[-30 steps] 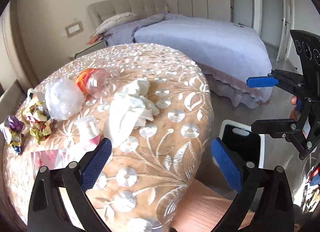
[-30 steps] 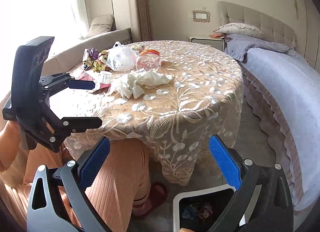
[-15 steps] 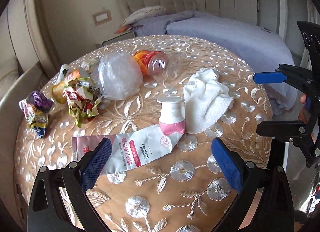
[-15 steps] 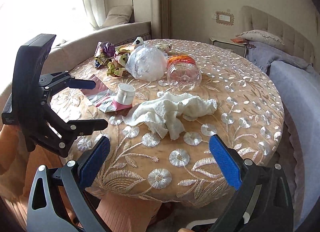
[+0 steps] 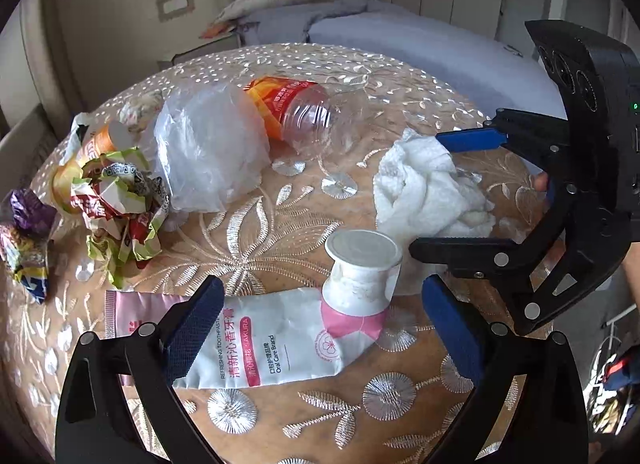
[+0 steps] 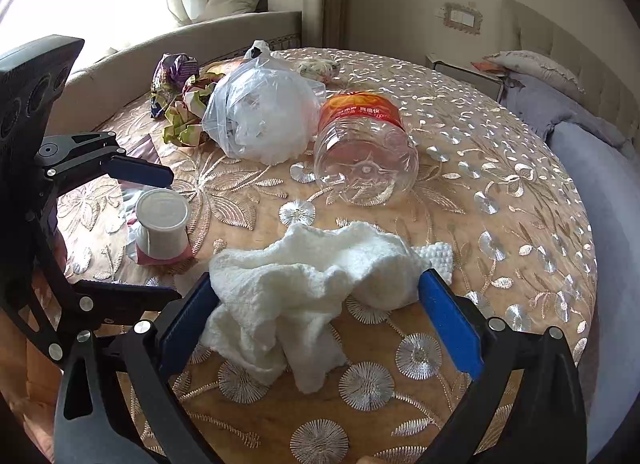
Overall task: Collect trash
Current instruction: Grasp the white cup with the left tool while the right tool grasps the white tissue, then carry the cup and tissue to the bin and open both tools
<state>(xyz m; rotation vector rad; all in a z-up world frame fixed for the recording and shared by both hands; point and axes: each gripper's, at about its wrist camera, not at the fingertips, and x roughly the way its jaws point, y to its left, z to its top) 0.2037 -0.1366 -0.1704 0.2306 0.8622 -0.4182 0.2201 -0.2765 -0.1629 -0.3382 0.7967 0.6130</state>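
Since the earlier frames both grippers have come forward and lower over the table, so the trash now fills each view and the bin on the floor is out of sight. The toothpaste tube (image 5: 280, 340) lies flat on the embroidered tablecloth (image 6: 500, 192), its white cap (image 5: 362, 264) pointing up, between the spread blue fingers of the left gripper (image 5: 320, 328), which touch nothing that I can see. The crumpled white tissue (image 6: 316, 292) lies just beside it, framed by the wide-open right gripper (image 6: 320, 320); its left finger seems to touch the tissue's edge, but nothing is pinched. Behind these lie the empty plastic bottle (image 6: 366, 156), the clear plastic bag (image 6: 262, 120) and the crumpled snack wrappers (image 5: 116, 204). In my judgement the collecting is hardly begun here: every piece on the table is still to pick up.
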